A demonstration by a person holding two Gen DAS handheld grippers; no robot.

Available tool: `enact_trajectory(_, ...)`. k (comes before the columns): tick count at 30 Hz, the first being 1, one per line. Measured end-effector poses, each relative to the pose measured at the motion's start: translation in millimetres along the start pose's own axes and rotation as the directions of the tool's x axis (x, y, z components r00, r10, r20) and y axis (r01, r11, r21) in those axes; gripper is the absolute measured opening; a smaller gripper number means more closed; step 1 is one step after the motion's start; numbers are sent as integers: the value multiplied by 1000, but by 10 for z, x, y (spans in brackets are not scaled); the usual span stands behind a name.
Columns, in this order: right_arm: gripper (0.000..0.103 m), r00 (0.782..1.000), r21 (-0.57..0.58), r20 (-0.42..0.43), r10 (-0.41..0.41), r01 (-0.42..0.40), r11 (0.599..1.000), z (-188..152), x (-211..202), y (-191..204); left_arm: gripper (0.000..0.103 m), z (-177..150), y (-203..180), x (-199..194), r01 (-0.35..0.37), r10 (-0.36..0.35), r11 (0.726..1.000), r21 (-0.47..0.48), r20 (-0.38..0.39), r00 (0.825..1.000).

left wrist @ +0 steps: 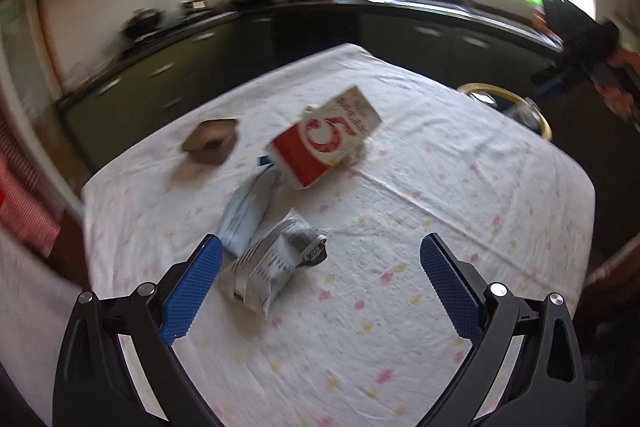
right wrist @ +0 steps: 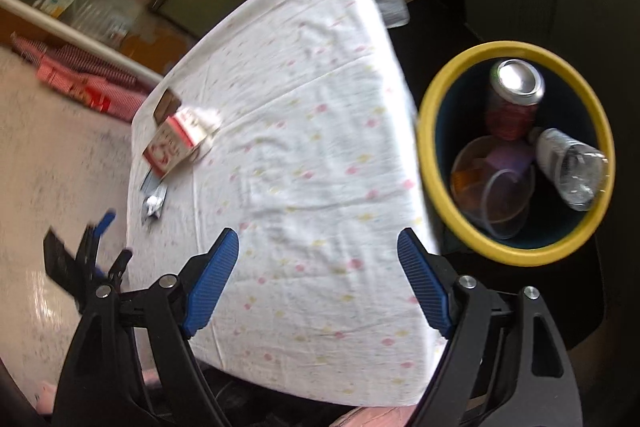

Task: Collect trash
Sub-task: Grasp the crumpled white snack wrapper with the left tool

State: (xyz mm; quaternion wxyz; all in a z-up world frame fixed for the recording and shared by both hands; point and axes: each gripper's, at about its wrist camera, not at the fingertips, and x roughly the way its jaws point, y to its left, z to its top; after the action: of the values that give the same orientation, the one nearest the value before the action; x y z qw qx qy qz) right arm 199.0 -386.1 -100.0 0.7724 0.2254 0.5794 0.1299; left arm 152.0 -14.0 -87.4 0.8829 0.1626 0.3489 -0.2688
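Both tools are spread wide w/ nothing between the pads. My left tool [left wrist: 320, 267] hangs over the bench [left wrist: 440, 207], angled down toward the silver-grey crumpled wrapper [left wrist: 272, 267], which lies just beside the left pad, not between the two. My right tool [right wrist: 318, 259] sits over the near end of the bench, released, empty, beside the yellow-rimmed bin [right wrist: 432, 163].

Where the trash is: in the bin already there's a soda can [right wrist: 516, 95], a clear plastic cup [right wrist: 500, 199] and a crushed plastic bottle [right wrist: 568, 167]. On the bench there's the wrapper, a pale blue packet [left wrist: 248, 215] touching it on the far side, a red-and-white carton [left wrist: 324, 143] lying on its side beyond that, and a small brown box [left wrist: 212, 143] off by itself.

My read: next pick is the wrapper w/ the left tool. Risks from here:
- Wrapper is off-centre to the left pad; if I clench w/o shifting over, the pad prob. shoves it sideways or only nips a corner, and it drops on the way.
- Blue packet touches it, so a sloppy close could drag both, or flick the packet off the bench edge.
- Cloth on the bench is wrinkled; going too low could pinch fabric and tug the carton and box along.
- Both views are blurred, so my aim is approx. at best.
- Bin stands off the bench edge; letting go short means trash on the floor.
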Motion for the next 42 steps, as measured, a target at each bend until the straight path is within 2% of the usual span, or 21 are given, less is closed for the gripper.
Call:
enact_trajectory(2,77,1000,-8,-12,4,-4,1000,-4,52,31,94,20,85,117,87,-86,996,38,-25,996)
enact_trajectory(6,77,999,-8,-31,11,-12,1000,-3,140,36,85,52,202,320,168,-163,983,70,-75,984)
enact_trajectory(16,77,997,-6,-75,22,-23,1000,56,372,72,76,108,271,732,214,-179,958,192,-182,967)
enact_trajectory(21,77,996,3,-84,24,-24,1000,75,423,50,73,61,338,807,232,-183,952,200,-234,955)
enact_trajectory(25,77,996,1,-88,30,-30,1000,76,444,53,60,1,387,778,257,-211,951,171,-250,945)
enact_trajectory(31,77,995,-10,-91,43,-44,999,37,453,90,48,-89,317,645,269,-233,954,131,-240,942)
enact_trajectory(34,77,995,-9,-86,53,-54,998,4,432,90,42,-115,283,611,228,-202,969,96,-229,952)
enact_trajectory(37,77,995,-9,-83,61,-62,998,-38,412,91,41,-113,268,597,193,-178,980,49,-224,958)
enact_trajectory(42,77,996,-11,-69,61,-62,998,-107,353,62,40,-86,182,487,171,-159,985,38,-210,965)
